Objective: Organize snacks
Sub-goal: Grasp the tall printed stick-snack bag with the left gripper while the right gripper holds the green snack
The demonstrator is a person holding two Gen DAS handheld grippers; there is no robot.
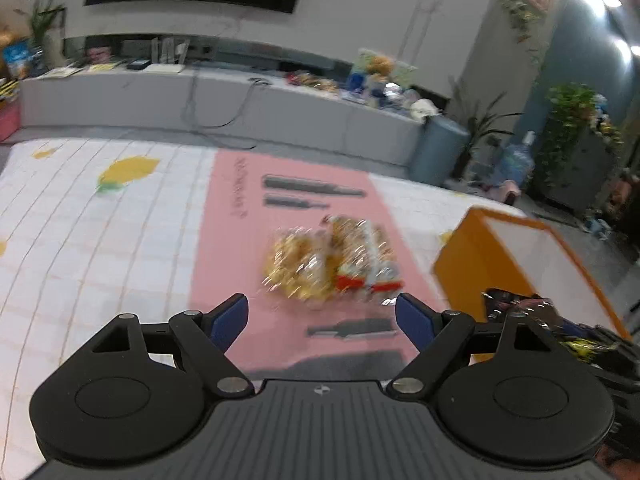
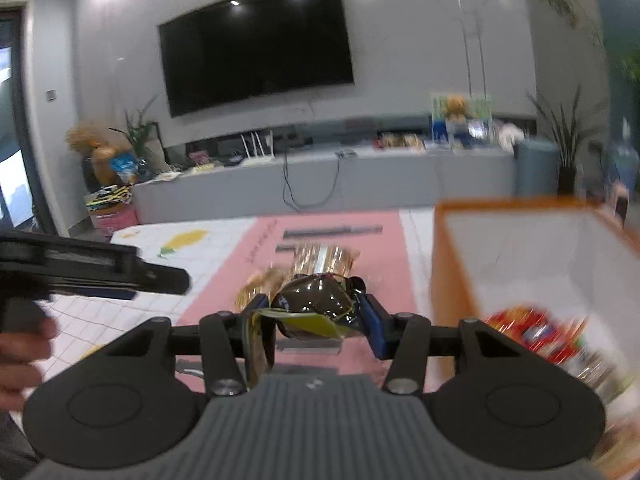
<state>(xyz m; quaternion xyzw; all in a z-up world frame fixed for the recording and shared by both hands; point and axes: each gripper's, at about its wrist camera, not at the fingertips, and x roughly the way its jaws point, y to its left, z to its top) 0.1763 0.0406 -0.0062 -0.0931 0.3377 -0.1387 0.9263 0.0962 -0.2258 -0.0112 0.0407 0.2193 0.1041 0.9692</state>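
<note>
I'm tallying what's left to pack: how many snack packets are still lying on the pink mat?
About 4, clustered mid-mat: a gold one at left, a taller gold one behind, and two red-edged ones at right. Blur may hide others.

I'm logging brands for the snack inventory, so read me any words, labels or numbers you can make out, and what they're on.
None can be read.
Pink mat: one line of printed text, too blurred.
Dark snack packet in the right gripper: yellow label, lettering unreadable.
Golden snack packets: motion-blurred.
Packets in the orange box: blurred.
</note>
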